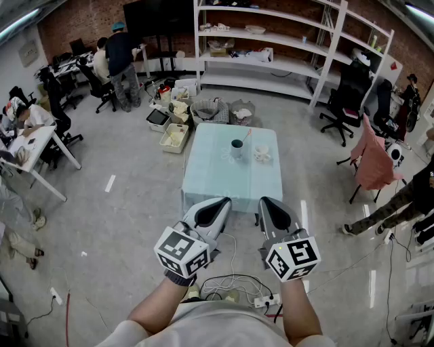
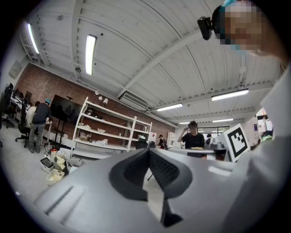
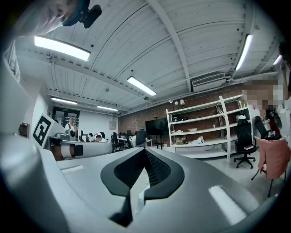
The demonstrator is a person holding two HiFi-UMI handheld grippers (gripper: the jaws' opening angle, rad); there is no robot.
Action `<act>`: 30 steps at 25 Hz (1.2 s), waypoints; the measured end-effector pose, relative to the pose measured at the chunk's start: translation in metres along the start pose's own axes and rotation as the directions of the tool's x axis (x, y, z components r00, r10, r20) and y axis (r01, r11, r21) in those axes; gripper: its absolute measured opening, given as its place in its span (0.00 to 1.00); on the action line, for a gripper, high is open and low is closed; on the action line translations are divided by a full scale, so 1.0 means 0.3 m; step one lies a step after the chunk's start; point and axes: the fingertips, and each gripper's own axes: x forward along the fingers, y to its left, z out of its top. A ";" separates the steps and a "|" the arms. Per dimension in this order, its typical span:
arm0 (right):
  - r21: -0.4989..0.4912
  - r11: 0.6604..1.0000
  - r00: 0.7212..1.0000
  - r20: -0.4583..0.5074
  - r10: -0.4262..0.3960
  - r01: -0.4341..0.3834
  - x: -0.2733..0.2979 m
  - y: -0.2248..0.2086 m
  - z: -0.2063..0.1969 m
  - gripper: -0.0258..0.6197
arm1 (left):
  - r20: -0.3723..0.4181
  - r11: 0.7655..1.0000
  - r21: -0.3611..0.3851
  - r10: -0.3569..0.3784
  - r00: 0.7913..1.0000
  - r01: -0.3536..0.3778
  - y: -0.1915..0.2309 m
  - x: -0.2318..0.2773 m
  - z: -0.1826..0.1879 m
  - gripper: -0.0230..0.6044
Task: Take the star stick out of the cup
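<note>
Brick wall (image 1: 81,20), white shelving (image 1: 271,83), grey floor (image 1: 135,217)

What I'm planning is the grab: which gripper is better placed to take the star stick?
Right, marginally: the star stick leans rightward from the cup, toward the shut right gripper.

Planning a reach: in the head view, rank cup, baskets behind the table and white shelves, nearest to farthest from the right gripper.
1. Cup, on the table ahead of the right gripper.
2. Baskets, beyond the table.
3. Shelves, along the back wall.
</note>
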 end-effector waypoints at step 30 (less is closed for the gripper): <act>0.021 0.999 0.999 0.021 0.046 -0.047 -0.024 0.004 0.012 0.06 | 0.000 1.000 -0.002 -0.016 1.000 0.016 -0.046 0.026 -0.003 0.04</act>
